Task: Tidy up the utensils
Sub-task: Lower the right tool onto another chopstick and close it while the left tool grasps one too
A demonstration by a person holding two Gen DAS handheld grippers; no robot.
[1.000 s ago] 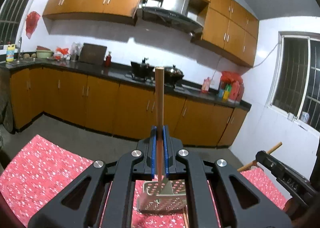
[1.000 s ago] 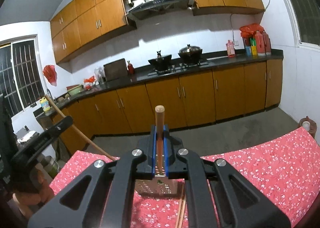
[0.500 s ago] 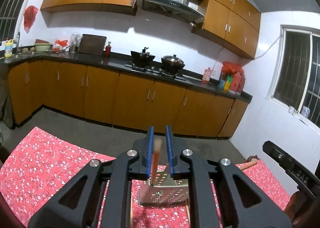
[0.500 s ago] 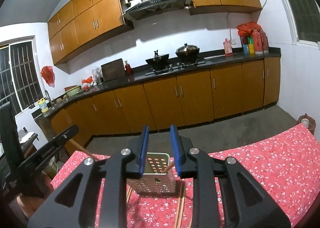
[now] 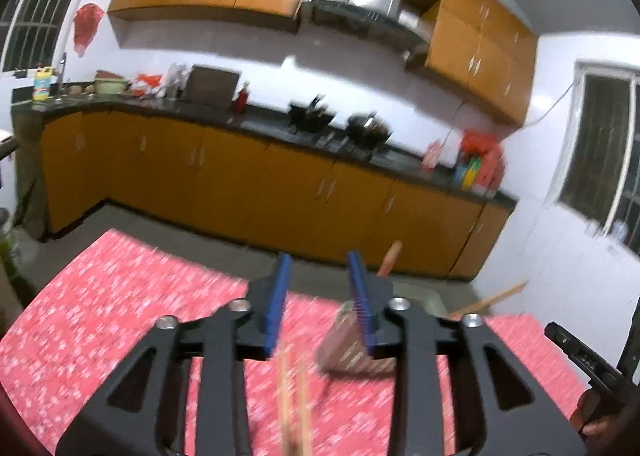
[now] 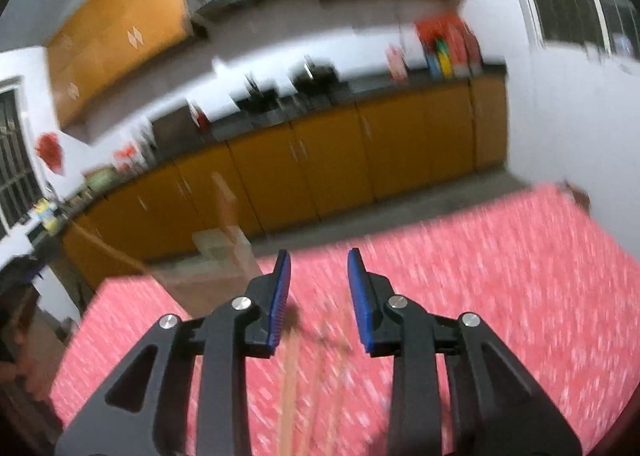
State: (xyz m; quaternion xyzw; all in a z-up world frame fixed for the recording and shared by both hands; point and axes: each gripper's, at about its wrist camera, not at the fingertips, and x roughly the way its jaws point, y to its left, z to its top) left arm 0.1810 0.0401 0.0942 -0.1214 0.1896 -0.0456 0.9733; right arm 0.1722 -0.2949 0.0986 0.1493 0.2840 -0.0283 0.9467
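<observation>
My left gripper (image 5: 318, 276) is open and empty over the red flowered tablecloth (image 5: 120, 296). A perforated metal utensil holder (image 5: 348, 352) stands just right of it, partly behind the right finger, with wooden handles (image 5: 390, 258) sticking out of it. Wooden chopsticks (image 5: 294, 396) lie on the cloth below the jaws. My right gripper (image 6: 318, 276) is open and empty. In its blurred view the holder (image 6: 218, 252) with a wooden handle (image 6: 224, 203) is to the upper left, and chopsticks (image 6: 290, 384) lie on the cloth under the jaws.
The table's far edge (image 5: 180, 252) drops to a grey floor. Orange kitchen cabinets (image 5: 240, 183) and a dark counter line the far wall. The other gripper (image 5: 588, 360) shows at the lower right of the left wrist view. Both views are motion-blurred.
Both grippers opened and let go of the wooden-handled utensils, which now stand in the holder. Both have swung away from it, the left one leftward and the right one rightward.
</observation>
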